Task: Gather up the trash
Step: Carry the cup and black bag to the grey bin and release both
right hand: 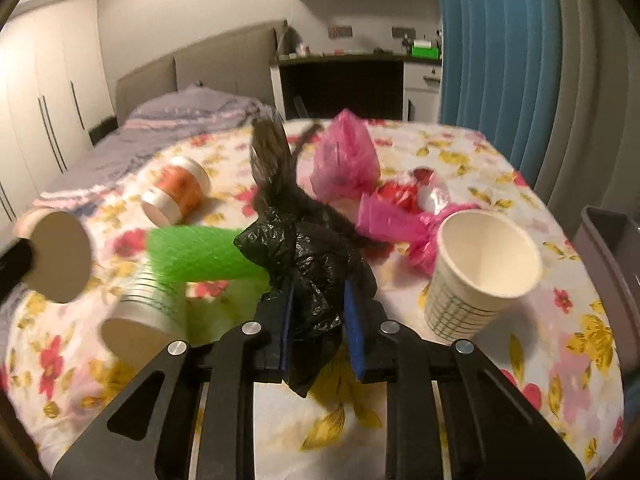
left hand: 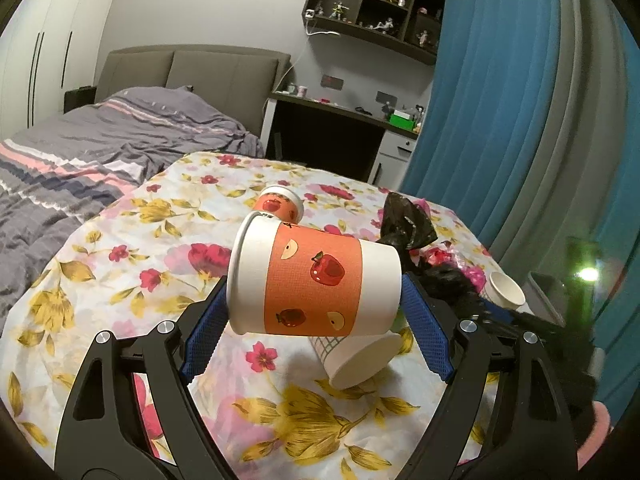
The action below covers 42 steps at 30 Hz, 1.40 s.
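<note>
While the left gripper (left hand: 316,320) clamps the white paper cup with orange apple-print sleeve (left hand: 314,282) sideways, the right gripper (right hand: 318,320) pinches the crumpled black plastic bag (right hand: 316,264).

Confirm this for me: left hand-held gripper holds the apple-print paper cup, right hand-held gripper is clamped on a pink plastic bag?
Not quite. In the right wrist view, the right hand-held gripper is clamped on a black plastic bag, not pink. The left hand-held gripper does hold the apple-print paper cup.
</note>
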Each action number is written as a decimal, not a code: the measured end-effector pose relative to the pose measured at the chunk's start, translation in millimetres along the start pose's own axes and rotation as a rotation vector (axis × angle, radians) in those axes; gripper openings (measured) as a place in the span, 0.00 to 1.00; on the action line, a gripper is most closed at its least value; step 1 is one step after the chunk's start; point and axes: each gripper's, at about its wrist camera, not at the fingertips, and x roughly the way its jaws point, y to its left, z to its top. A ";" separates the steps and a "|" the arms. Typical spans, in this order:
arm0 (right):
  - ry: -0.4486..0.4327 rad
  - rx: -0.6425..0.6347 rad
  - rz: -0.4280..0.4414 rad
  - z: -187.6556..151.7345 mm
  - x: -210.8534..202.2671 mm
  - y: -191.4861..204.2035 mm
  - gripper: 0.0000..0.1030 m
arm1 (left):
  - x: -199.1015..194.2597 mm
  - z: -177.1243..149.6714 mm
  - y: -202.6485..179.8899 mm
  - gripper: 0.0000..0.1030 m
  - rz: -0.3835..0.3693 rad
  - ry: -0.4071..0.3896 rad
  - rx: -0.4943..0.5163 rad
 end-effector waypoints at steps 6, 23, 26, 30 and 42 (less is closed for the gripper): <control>-0.098 -0.008 0.038 -5.4 -54.5 -0.6 0.23 | -6.5 -1.0 -14.4 0.79 -0.014 -0.010 0.021; -0.231 0.077 -0.059 -35.2 -153.2 -74.7 0.23 | -21.7 -12.1 -93.0 0.79 -0.135 -0.018 0.119; -0.249 0.100 -0.073 -37.8 -162.3 -87.0 0.23 | -21.3 -15.2 -112.9 0.79 -0.159 -0.016 0.149; -0.271 0.120 -0.101 -40.8 -171.4 -103.7 0.23 | -17.1 -18.4 -141.0 0.79 -0.199 -0.006 0.185; -0.309 0.197 -0.232 -46.0 -184.6 -171.4 0.23 | 10.2 -19.9 -235.1 0.79 -0.335 -0.003 0.276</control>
